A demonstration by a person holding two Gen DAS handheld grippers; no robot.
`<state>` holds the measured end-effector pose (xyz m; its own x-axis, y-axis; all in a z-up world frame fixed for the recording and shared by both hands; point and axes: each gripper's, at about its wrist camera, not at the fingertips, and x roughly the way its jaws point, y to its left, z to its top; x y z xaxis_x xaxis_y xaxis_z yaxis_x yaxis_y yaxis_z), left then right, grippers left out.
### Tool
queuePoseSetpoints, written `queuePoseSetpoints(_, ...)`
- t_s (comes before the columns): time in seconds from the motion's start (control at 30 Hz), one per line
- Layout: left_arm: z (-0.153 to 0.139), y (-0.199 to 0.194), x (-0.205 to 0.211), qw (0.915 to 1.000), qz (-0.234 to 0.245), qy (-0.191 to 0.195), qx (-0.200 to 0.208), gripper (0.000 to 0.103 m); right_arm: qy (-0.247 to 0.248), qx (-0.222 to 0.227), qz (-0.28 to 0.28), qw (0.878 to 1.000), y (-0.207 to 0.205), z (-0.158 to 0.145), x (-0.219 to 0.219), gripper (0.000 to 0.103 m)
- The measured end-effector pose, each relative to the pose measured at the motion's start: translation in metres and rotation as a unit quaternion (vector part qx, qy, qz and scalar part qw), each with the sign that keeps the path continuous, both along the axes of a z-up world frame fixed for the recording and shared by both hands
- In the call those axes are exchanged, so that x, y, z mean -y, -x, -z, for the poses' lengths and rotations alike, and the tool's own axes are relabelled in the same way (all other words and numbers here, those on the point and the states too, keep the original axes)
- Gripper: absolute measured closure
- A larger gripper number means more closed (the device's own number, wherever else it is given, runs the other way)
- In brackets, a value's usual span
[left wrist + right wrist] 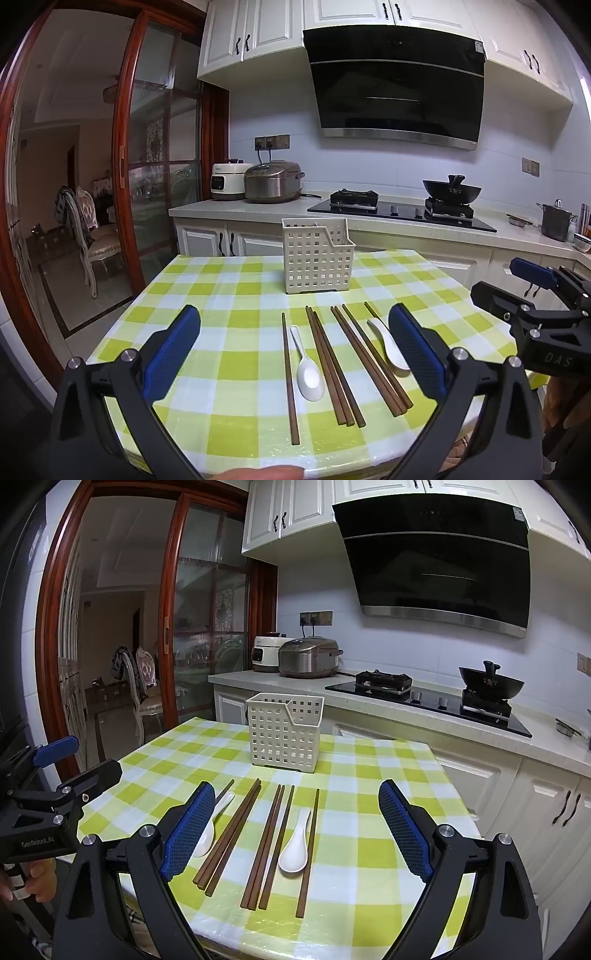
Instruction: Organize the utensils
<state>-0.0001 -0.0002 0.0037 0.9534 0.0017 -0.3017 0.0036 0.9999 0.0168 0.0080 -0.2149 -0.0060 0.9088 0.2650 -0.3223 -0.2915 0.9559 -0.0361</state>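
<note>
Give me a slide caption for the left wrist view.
Open left hand-held gripper poised over chopsticks and two white spoons on a checked table, empty basket behind.

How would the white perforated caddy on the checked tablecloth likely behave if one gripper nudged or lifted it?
The caddy looks like thin plastic and shows nothing inside, so it is probably light. Standing tall on a small base on the glossy tablecloth, it may slide or tip under a high push. Its grid walls should stay fairly stiff when pinched.
</note>
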Motion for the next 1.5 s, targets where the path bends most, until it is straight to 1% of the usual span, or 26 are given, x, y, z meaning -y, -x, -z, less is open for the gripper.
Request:
queuePoseSetpoints(0.3, 0.001, 0.0, -0.001, 1.0, 0.0, 0.002, 0.0, 0.004, -0.002, -0.002, -0.001, 1.0, 0.0, 0.002, -0.002, 0.018)
queuePoseSetpoints(0.33, 0.001, 0.0, -0.001, 1.0, 0.0, 0.002, 0.0, 0.004, -0.002, -0.002, -0.002, 1.0, -0.002, 0.008, 0.0, 0.018)
queuePoseSetpoints(0.53, 0.001, 0.001, 0.0, 1.0, 0.0, 0.002, 0.0, 0.004, -0.003, -0.003, -0.003, 1.0, 0.001, 0.011, -0.002, 0.018)
queuePoseSetpoints(1.5, 0.001, 0.0, 0.001, 1.0, 0.001, 0.001, -0.001, 0.004, -0.007, -0.007, -0.003, 1.0, 0.001, 0.011, -0.002, 0.018)
